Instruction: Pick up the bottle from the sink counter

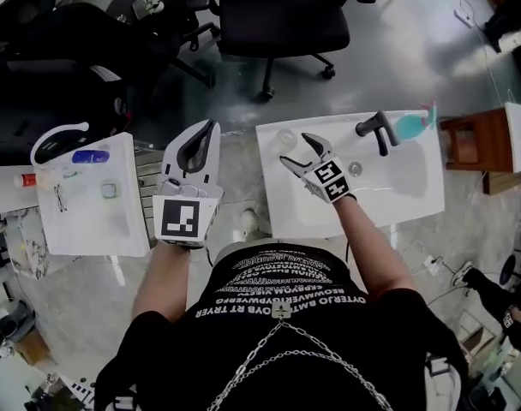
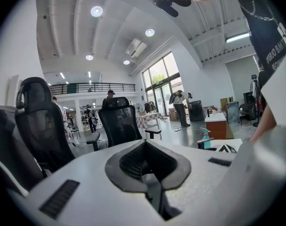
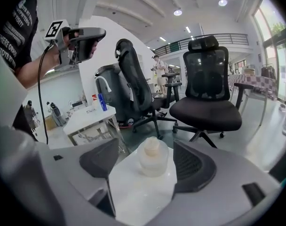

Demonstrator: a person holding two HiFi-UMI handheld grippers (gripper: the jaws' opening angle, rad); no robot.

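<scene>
I see a white sink counter (image 1: 410, 199) with a basin sunk in its middle. A small clear bottle (image 1: 286, 139) stands upright on its far left corner. A black faucet (image 1: 376, 130) rises at the far edge, and a teal spray bottle (image 1: 412, 125) sits just beside it. Well apart to the left, a white table (image 1: 89, 225) carries a blue bottle (image 1: 90, 156). Both stand on the grey floor (image 1: 415, 50).

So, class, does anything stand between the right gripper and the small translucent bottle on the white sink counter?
Nothing visible does. The right gripper holds its jaws apart, pointing at the small translucent plastic bottle, with only bare white sink counter between them.
</scene>
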